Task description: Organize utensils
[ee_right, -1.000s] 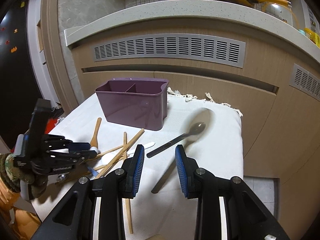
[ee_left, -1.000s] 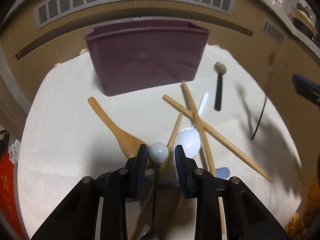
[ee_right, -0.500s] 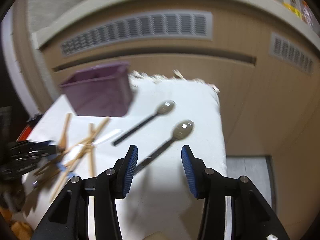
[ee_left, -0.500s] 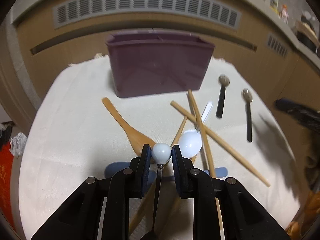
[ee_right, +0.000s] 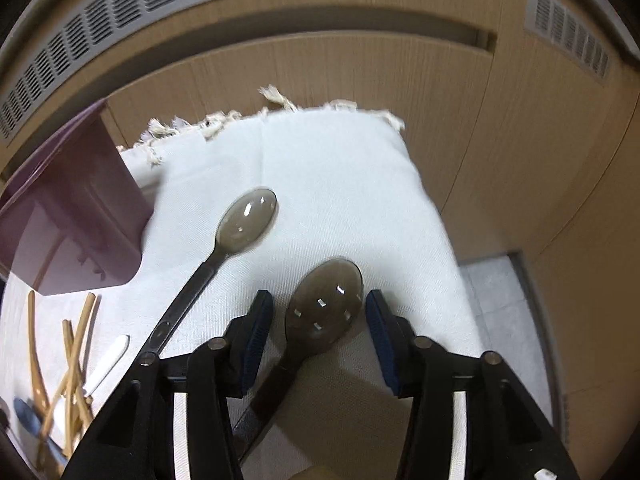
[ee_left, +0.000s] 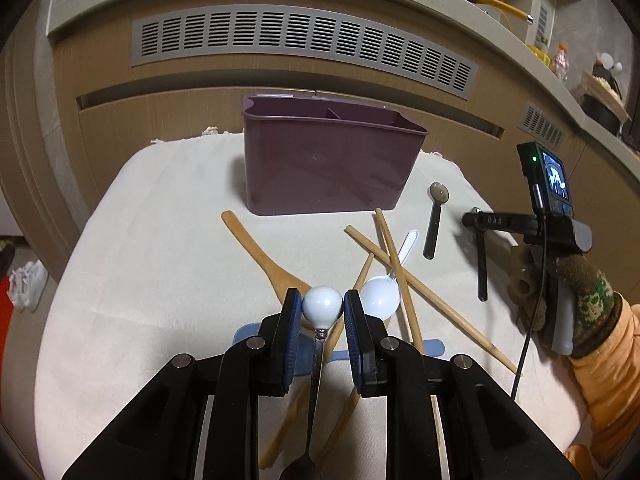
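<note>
My left gripper (ee_left: 322,307) is shut on the white ball end of a metal utensil (ee_left: 322,305), whose thin shaft hangs down between the fingers. It is held above the cloth in front of the purple utensil caddy (ee_left: 328,168). My right gripper (ee_right: 318,316) is open and straddles the bowl of a dark grey spoon (ee_right: 326,304) lying on the cloth. A second dark spoon (ee_right: 246,226) lies just left of it. In the left wrist view the right gripper (ee_left: 476,220) is at the far right over that spoon.
On the white cloth (ee_left: 160,264) lie a wooden spoon (ee_left: 264,260), several wooden chopsticks (ee_left: 400,264), a white plastic spoon (ee_left: 384,292) and a blue utensil (ee_left: 430,346). Wooden cabinet fronts with vents stand behind. The cloth's right edge drops to the floor (ee_right: 500,292).
My left gripper closed on the white ball end and rose slightly. My right gripper swung right and came down over the right-hand dark spoon, jaws wider.
</note>
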`<state>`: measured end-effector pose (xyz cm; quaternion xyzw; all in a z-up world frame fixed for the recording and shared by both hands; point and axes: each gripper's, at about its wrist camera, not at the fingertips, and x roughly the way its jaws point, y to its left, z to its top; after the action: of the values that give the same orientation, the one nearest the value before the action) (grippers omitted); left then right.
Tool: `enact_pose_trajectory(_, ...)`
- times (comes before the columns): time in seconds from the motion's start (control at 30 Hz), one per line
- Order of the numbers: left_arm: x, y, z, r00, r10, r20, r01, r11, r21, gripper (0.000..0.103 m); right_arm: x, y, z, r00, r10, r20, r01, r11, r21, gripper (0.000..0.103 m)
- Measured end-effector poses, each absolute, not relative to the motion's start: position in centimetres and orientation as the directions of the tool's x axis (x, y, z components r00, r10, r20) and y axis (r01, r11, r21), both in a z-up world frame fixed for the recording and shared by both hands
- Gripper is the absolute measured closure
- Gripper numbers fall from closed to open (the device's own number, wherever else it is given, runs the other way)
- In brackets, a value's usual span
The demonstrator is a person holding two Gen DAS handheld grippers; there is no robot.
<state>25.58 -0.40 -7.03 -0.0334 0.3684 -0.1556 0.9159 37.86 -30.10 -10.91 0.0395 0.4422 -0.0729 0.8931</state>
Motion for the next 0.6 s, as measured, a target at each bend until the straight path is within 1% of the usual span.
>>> enact_pose_trajectory(0.17, 25.5, 0.1, -7.0, 0.684, -0.314, -0.659, 0.252, 0.949, -0.191, 0.08, 34.9, -28.3, -8.8, 0.65, -0.045, -0.758, 0.06, 0.998, -0.008, 0.069)
enact_pose_trajectory(0.3, 24.5, 0.3, -6.3, 0.692, -0.315, -0.649, 0.252, 0.949, -0.191, 0.08, 30.2, -26.5, -5.6, 0.69, 0.082, -0.719, -0.067, 0.997, 0.049, 0.069)
enact_pose_trajectory(0.47, 22.4, 0.5, -4.4, 0.721, -0.314, -0.618, 0.257, 0.949, -0.182, 0.081, 24.3, -24.1, -1.3, 0.757, 0.192, -0.624, -0.207, 0.977, 0.049, 0.07)
enact_pose_trajectory(0.6, 20.6, 0.8, -0.5, 0.759, -0.353, -0.548, 0.29, 0.936, -0.2, 0.081, 21.0, -23.1, 2.6, 0.82, 0.236, -0.521, -0.263, 0.964, 0.023, 0.07)
